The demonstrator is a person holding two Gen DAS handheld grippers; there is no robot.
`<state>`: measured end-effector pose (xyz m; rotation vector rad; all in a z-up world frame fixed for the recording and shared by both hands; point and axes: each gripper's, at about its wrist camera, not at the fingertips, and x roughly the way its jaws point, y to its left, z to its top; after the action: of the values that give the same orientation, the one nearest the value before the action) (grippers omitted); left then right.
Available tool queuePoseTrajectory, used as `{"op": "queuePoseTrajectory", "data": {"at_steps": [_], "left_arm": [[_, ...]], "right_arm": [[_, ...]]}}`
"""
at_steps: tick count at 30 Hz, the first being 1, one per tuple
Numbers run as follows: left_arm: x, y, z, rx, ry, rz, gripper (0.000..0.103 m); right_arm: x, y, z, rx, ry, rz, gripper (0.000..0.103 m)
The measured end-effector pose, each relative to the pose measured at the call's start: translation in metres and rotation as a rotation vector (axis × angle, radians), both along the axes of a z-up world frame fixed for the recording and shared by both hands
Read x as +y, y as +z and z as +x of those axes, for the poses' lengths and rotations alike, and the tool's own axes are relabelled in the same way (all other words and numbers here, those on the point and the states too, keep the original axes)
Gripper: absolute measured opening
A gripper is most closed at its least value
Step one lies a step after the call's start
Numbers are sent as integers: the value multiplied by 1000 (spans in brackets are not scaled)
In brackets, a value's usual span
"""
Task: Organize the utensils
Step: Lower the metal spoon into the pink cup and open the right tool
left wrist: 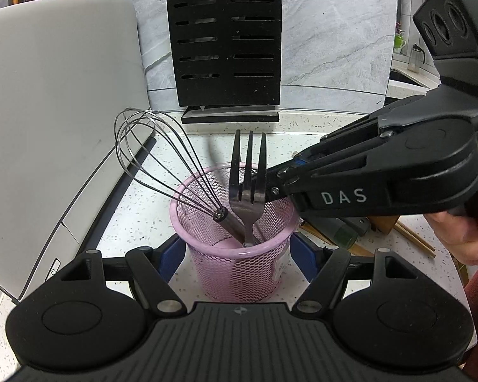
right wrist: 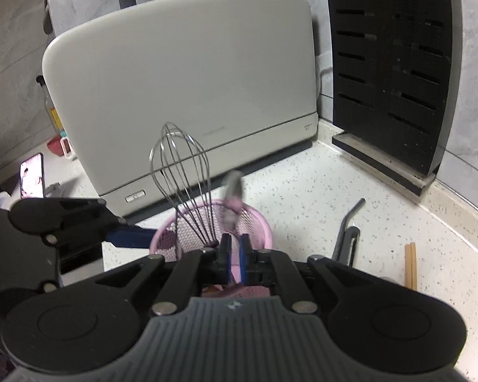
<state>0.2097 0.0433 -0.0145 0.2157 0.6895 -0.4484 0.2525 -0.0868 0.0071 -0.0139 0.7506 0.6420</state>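
A pink mesh cup [left wrist: 239, 248] stands upright on the speckled counter [left wrist: 137, 210], at the centre of the left wrist view. The left gripper [left wrist: 239, 254] grasps it, one blue pad [left wrist: 172, 258] against the wall at the cup's 9 o'clock and the other at its 3 o'clock. The cup has a solid pink rim over open lattice walls, and a white label shows on the side toward 5 o'clock. Two utensils stand in it, handles down. A wire whisk [left wrist: 162, 165] leans toward 10 o'clock, its dark handle sunk inside the cup and its thin steel loops clear of the rim. A steel fork [left wrist: 248, 184] stands nearly upright, three tines up, with its neck at the cup's middle. The right gripper [left wrist: 271, 184] comes in from 3 o'clock with its jaws clenched nearly together; its tip sits just beside the fork's head, and contact cannot be told. In the right wrist view its blue pads [right wrist: 242, 254] show only a narrow gap above the cup [right wrist: 258, 222], and the fork [right wrist: 232, 197] is blurred beyond them. A grey appliance [left wrist: 54, 121] stands at 9 o'clock of the cup and a black slotted block [left wrist: 226, 38] at 12 o'clock. Wooden chopsticks [right wrist: 410, 264] lie on the counter at 3 o'clock in the right view, beside a dark metal utensil [right wrist: 347, 238].
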Motion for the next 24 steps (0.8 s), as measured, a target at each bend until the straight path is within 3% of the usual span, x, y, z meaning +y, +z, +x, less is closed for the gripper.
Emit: {"op": "queuePoseTrajectory", "data": {"at_steps": [9, 12, 16, 24], "left_arm": [[1, 0, 0, 0, 0, -1, 84], [1, 0, 1, 2, 0, -2, 84], [1, 0, 1, 3, 0, -3, 83], [2, 0, 1, 6, 1, -7, 83]], "right_arm": [[-12, 11, 1, -11, -21, 42, 15], [-17, 15, 1, -23, -33, 49, 26], [-30, 24, 5, -32, -75, 61, 31], [-53, 9, 29, 73, -213, -21, 33]]}}
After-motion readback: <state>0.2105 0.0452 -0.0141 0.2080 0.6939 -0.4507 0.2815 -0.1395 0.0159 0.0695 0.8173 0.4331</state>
